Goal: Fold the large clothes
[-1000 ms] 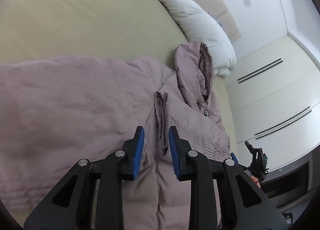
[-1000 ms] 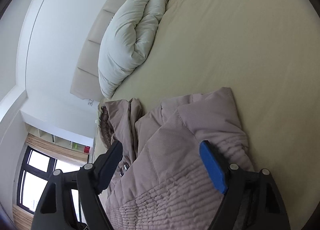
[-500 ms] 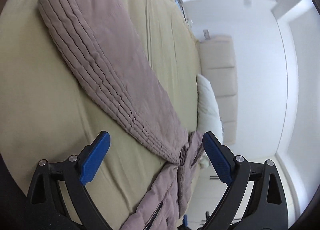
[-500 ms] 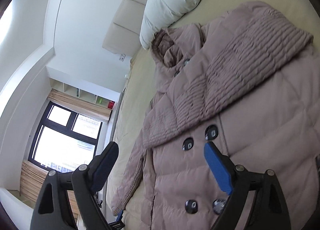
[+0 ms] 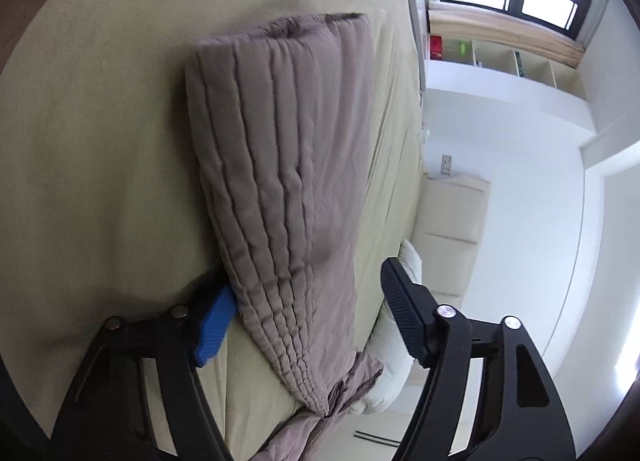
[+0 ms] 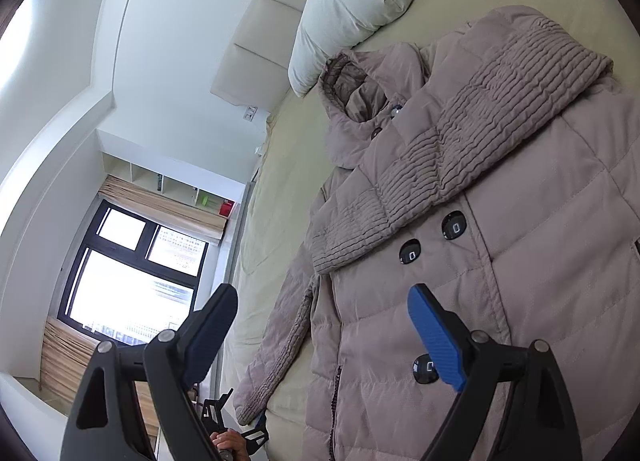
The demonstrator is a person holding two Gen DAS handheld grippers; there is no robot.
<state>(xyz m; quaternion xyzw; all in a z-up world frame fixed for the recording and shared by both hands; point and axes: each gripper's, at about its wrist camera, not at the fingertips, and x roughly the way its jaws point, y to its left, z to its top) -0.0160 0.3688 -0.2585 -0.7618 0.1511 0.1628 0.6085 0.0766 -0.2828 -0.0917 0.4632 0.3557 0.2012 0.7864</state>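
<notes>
A mauve quilted coat (image 6: 500, 221) lies face up on the beige bed (image 6: 280, 181), buttons showing. One sleeve (image 6: 460, 149) is folded across its chest. The other sleeve (image 6: 280, 341) lies out to the side; in the left wrist view it (image 5: 288, 181) runs away from me, cuff at the far end. My left gripper (image 5: 304, 313) is open, its fingers either side of this sleeve; it also shows small in the right wrist view (image 6: 248, 427) by the cuff. My right gripper (image 6: 320, 333) is open and empty above the coat's front.
A white duvet (image 6: 352, 1) is bunched at the padded headboard (image 6: 256, 53). A window (image 6: 132, 273) and wall shelves (image 5: 500, 57) stand beyond the bed's far side. Bare sheet (image 5: 100, 161) lies left of the sleeve.
The left gripper opened wide, left the coat's middle and came to the outstretched sleeve. The right gripper drew back from the folded sleeve and rose above the coat's front.
</notes>
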